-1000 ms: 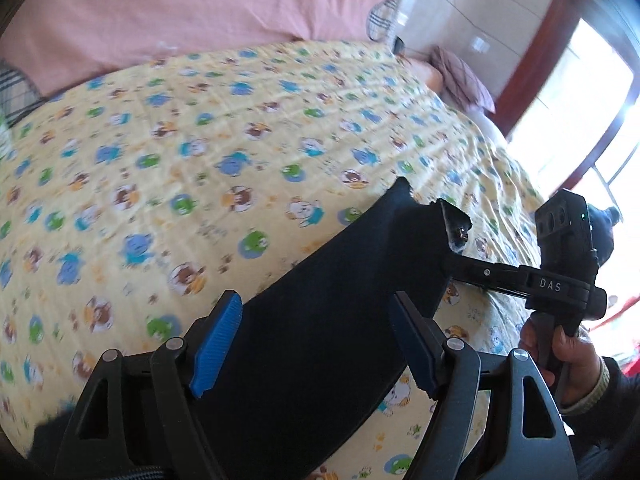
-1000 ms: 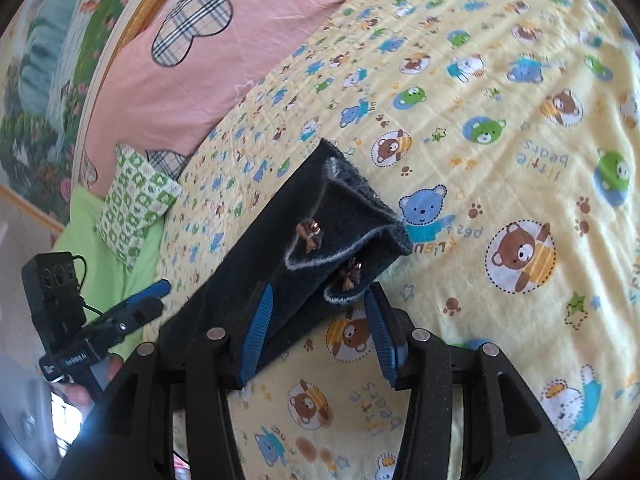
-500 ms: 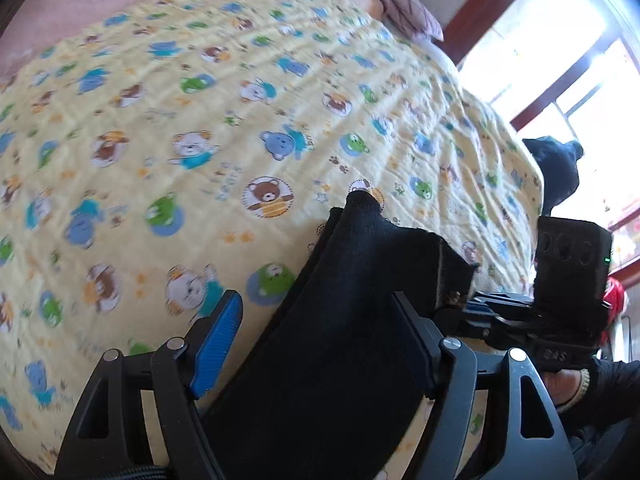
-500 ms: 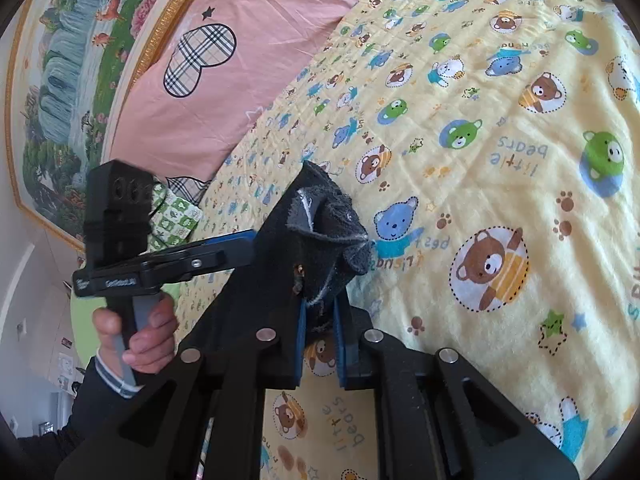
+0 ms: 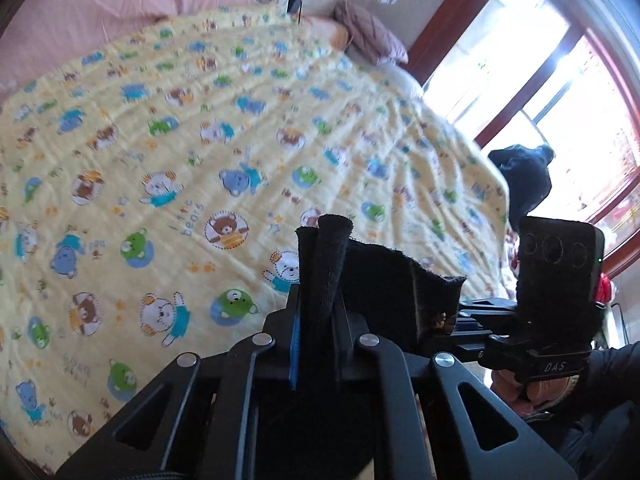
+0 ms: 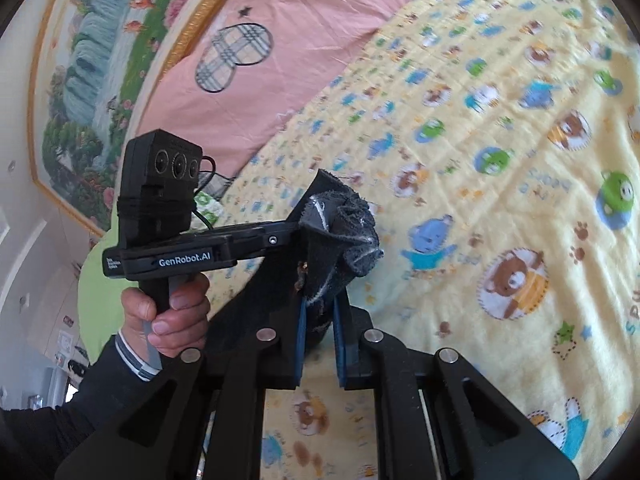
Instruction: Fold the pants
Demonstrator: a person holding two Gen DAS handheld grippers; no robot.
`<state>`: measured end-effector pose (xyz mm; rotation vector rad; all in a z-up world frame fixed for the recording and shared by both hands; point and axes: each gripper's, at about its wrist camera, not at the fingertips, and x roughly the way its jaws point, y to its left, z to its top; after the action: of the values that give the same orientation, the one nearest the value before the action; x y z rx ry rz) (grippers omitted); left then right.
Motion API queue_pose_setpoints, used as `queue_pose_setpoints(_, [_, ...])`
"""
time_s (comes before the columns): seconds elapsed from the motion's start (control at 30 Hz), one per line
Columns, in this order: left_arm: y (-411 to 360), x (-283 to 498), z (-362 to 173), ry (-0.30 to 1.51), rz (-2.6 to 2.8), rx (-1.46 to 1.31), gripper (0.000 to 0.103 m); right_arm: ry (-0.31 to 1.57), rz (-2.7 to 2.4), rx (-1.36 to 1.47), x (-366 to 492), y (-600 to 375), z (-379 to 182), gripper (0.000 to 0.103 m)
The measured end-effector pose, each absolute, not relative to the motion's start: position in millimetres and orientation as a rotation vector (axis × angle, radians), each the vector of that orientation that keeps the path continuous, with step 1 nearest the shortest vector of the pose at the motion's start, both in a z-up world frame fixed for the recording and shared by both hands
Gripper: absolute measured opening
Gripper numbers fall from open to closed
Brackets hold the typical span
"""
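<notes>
Tongs first: in the left wrist view we see the left tongs [image 5: 318, 320] clamped on a bunched fold of the dark pants [image 5: 376, 276]; their jaws have just been closing, and the cloth now stands pinched upright between the blue pads [image 5: 295, 344]. Just to their right, the right tongs [image 5: 452, 322] grip another corner of the same pants, where a small brown trim shows at the edge. A hand [image 5: 532, 390] in a dark sleeve holds their handle.

In the right wrist view we find the right tongs [image 6: 320, 320] nipped tight on a crumpled wad of the pants [image 6: 340, 232], grey lining and white stitching turned outward. The left tongs [image 6: 298, 226] meet the cloth from the left, held by a hand [image 6: 168, 312].

The pants hang lifted between the two tongs, above the bed's yellow quilt [image 6: 500, 160] printed with little bears. Farther off lie a pink cover [image 6: 288, 36] with a plaid heart, a framed landscape painting [image 6: 104, 64], and, in the left view, a bright window [image 5: 532, 72] with a dark red frame.
</notes>
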<state>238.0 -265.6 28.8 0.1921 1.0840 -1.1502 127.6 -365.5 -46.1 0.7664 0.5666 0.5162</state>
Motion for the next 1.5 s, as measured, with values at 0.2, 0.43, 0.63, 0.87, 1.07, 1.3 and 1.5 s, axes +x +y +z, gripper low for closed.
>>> queue_pose_setpoints(0.2, [-207.7, 227.1, 69.3, 0.985, -1.145, 0.062, 0.01, 0.482, 0.643, 0.689, 114.4, -344.9, -5.9, 0.013])
queue_pose_setpoints(0.43, [-142.8, 207.2, 78.6, 0.925, -1.088, -0.038, 0.01, 0.47, 0.8, 0.575, 107.1, -297.7, 21.6, 0.013])
queue_pose_setpoints(0.63, [-93.3, 196.6, 58.4, 0.928, -1.025, -0.132, 0.01, 0.525, 0.888, 0.506, 115.9, -255.1, 21.0, 0.013])
queue_pose_setpoints(0.87, [-47.0, 189.9, 24.9, 0.963, -0.944, -0.218, 0.01, 0.616, 0.955, 0.394, 127.7, -200.8, 5.3, 0.013])
queue_pose_setpoints(1.07, [-22.6, 188.9, 0.7, 0.992, -0.895, -0.274, 0.01, 0.68, 0.985, 0.338, 136.2, -172.6, -8.9, 0.013])
queue_pose_setpoints(1.3, [-5.3, 181.5, -16.6, 1.005, -0.833, -0.327, 0.012, 0.751, 1.0, 0.295, 143.1, -155.0, -20.3, 0.014])
queue_pose_setpoints(1.5, [17.6, 170.4, -22.2, 1.015, -0.736, -0.375, 0.016, 0.795, 1.022, 0.283, 145.5, -147.8, -27.3, 0.018])
